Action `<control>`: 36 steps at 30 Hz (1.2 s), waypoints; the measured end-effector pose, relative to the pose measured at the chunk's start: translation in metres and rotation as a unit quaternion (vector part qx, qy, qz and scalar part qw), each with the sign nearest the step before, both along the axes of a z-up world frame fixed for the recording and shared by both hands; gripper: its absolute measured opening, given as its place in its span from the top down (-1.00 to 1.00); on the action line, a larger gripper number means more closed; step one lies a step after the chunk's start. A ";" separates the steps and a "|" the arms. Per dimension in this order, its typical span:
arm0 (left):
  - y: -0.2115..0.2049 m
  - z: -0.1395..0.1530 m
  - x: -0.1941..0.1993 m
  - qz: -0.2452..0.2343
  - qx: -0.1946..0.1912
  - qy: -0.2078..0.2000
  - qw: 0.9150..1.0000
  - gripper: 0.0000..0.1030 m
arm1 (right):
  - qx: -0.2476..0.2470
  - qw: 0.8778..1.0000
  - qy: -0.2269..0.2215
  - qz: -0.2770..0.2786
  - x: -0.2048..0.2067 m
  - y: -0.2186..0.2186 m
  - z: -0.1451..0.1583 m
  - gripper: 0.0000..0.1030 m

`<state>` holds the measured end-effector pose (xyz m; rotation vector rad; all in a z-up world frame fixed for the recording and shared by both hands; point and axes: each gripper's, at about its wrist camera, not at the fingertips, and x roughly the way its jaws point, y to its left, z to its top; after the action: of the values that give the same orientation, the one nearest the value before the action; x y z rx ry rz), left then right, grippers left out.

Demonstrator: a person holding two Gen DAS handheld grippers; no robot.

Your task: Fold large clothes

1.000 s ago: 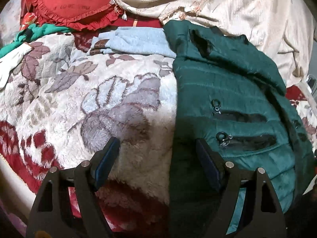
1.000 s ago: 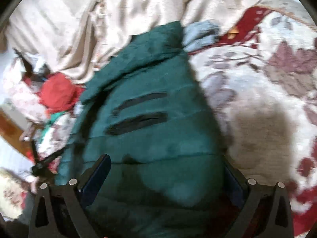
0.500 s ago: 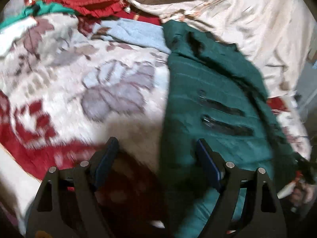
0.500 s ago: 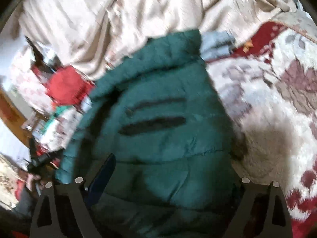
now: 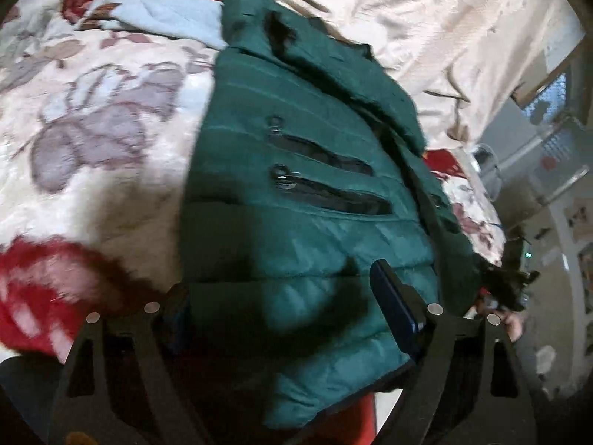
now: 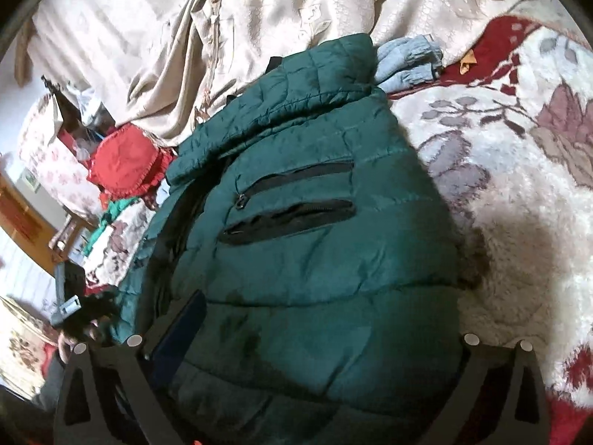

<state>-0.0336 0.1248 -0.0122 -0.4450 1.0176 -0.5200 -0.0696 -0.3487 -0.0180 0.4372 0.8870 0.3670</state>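
Note:
A dark green quilted jacket (image 5: pixel 307 200) with two black zip pockets lies lengthwise on a floral fleece blanket (image 5: pixel 100 126). It also fills the right wrist view (image 6: pixel 315 259). My left gripper (image 5: pixel 285 307) is open, its fingers straddling the jacket's near hem; the left finger is mostly hidden by the fabric. My right gripper (image 6: pixel 326 337) is open wide over the same near end, its right finger hidden behind the jacket's edge. Neither gripper grips the cloth.
A beige bedspread (image 5: pixel 444 26) is bunched behind the jacket. A folded light blue garment (image 5: pixel 163 18) lies by the collar. A red frilled cushion (image 6: pixel 126 167) sits at the bed's side. The blanket (image 6: pixel 519 185) spreads beside the jacket.
Both grippers have moved toward the jacket's near hem. The left one shifted right, from beside the jacket's edge to straddling it. Both stayed open.

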 end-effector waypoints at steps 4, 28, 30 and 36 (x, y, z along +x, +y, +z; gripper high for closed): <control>0.001 0.021 -0.011 -0.024 -0.037 -0.051 0.998 -0.64 | 0.042 0.999 -0.012 -0.002 -0.004 -0.009 0.003 -1.00; -0.011 -0.008 -0.017 0.025 0.087 -0.010 0.996 -0.36 | -0.008 0.999 0.029 -0.016 0.002 -0.004 -0.003 0.03; -0.016 -0.007 -0.018 0.026 0.098 -0.012 0.995 -0.42 | -0.001 0.999 0.026 -0.021 0.001 -0.008 -0.004 0.20; -0.026 -0.009 -0.019 0.024 0.108 -0.030 0.993 -0.57 | -0.025 0.999 0.010 -0.047 -0.003 -0.003 -0.002 0.21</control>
<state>-0.0525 0.0993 -0.0209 -0.2586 0.9902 -0.3724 -0.0725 -0.3520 -0.0204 0.4352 0.8908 0.2545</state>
